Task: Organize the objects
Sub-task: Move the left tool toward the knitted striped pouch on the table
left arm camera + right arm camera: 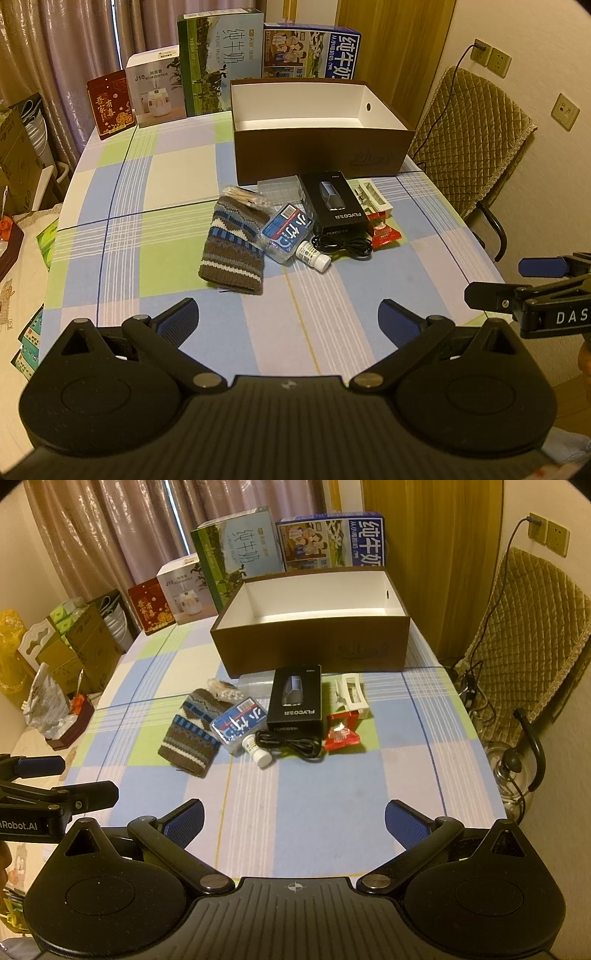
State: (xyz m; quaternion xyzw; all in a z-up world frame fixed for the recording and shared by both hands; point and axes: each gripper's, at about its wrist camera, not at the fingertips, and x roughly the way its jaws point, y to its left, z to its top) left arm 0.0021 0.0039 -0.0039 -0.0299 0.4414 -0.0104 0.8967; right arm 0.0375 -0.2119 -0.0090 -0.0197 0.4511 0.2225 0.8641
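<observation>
The table (177, 206) wore blue, green and lilac checks. The box (317, 155) was brown outside, white inside. The sock (232, 247) had brown, blue and white stripes.

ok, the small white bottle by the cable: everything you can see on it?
The small white bottle is plastic-looking, with a white cap and a yellowish printed label. It lies on its side on the checked tablecloth, cap toward the camera, capped. Its base end meets the blue tissue pack; the black cable lies close beside it, contact unclear.
</observation>
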